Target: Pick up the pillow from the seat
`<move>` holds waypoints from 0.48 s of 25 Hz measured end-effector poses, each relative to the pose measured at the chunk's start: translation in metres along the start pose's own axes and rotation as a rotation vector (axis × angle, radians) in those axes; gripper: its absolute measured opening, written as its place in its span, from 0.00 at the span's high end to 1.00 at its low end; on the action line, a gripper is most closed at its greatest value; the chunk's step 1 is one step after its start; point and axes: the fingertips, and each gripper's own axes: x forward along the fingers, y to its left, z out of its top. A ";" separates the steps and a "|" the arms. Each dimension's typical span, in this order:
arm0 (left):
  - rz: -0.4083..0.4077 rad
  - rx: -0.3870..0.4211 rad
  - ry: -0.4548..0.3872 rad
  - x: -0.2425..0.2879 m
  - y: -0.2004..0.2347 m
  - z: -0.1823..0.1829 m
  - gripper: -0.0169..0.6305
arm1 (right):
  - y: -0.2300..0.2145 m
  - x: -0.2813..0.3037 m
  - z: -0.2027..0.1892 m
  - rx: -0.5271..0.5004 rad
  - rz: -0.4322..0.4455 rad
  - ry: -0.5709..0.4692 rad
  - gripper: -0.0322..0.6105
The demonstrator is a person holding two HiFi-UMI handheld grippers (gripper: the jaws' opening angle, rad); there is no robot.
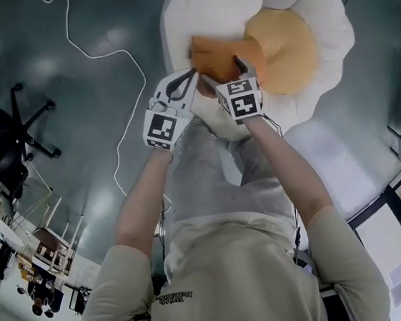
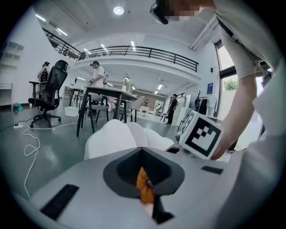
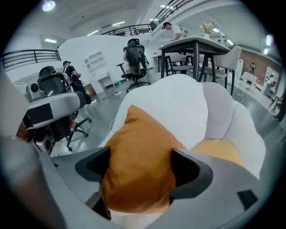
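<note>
Orange pillow point(image 1: 219, 55) lies on the white seat point(image 1: 329, 30), upper centre of the head view, beside the seat's orange centre pad point(image 1: 287, 51). Left tongs point(image 2: 145, 185) are narrow, pinching a fold of the pillow. Right tongs point(image 3: 139, 166) are spread wide astride the pillow, and its fabric fills the gap.

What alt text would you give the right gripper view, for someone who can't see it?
An orange pillow sits between the right gripper's wide-apart grey jaws, in front of a white, petal-edged seat with a yellow centre. Beyond is an open hall with office chairs, tables and a few people.
</note>
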 end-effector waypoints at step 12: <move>0.044 -0.051 -0.025 -0.010 -0.001 0.016 0.96 | -0.019 -0.023 -0.003 0.012 0.019 0.067 0.63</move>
